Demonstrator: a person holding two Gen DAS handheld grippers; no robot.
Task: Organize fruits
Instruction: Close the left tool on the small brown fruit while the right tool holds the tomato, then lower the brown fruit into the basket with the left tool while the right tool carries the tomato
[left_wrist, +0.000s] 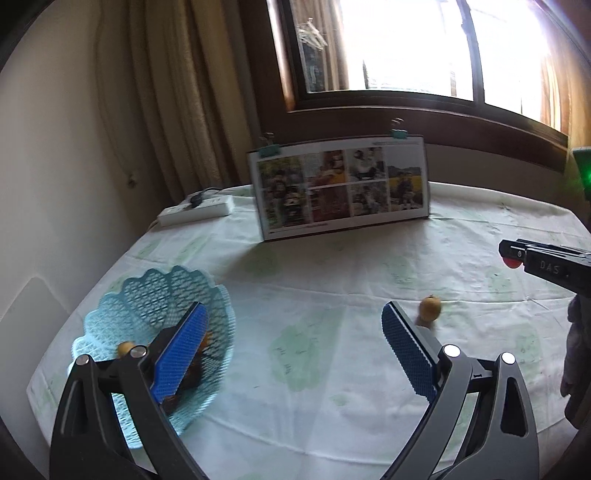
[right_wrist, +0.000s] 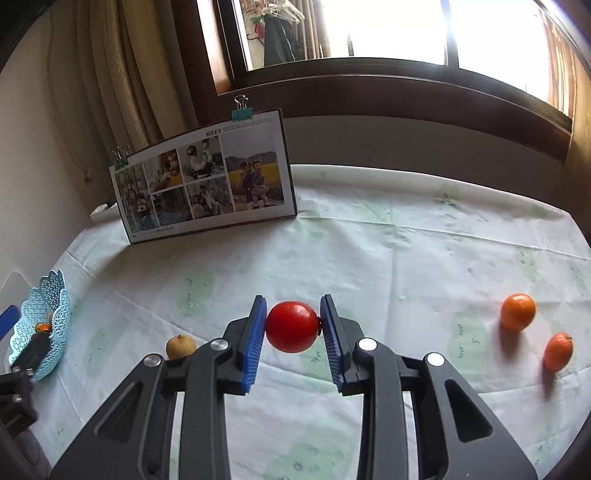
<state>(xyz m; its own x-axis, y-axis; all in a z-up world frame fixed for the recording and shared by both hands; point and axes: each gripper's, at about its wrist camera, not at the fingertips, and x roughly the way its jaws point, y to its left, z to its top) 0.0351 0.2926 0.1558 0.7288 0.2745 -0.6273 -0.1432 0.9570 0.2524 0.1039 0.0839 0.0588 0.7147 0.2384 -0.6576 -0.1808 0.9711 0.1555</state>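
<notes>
My right gripper (right_wrist: 293, 310) is shut on a round red fruit (right_wrist: 291, 326), held just above the tablecloth. A small tan fruit (right_wrist: 179, 346) lies to its left, and two mandarins (right_wrist: 518, 312) (right_wrist: 558, 350) lie to its right. My left gripper (left_wrist: 294, 308) is open and holds nothing, and its left finger stands over the light blue mesh basket (left_wrist: 159, 306). The basket holds a small tan fruit (left_wrist: 125, 347) and something orange, partly hidden by that finger. The tan fruit on the table (left_wrist: 430, 305) sits just past the right finger. The right gripper (left_wrist: 517, 254) with the red fruit (left_wrist: 511, 263) shows at the right edge.
A photo board (right_wrist: 207, 177) with binder clips stands upright at the back of the table. A white power strip (left_wrist: 195, 210) lies at the back left corner by the curtain. The basket (right_wrist: 44, 325) sits near the table's left edge. A window sill runs behind the table.
</notes>
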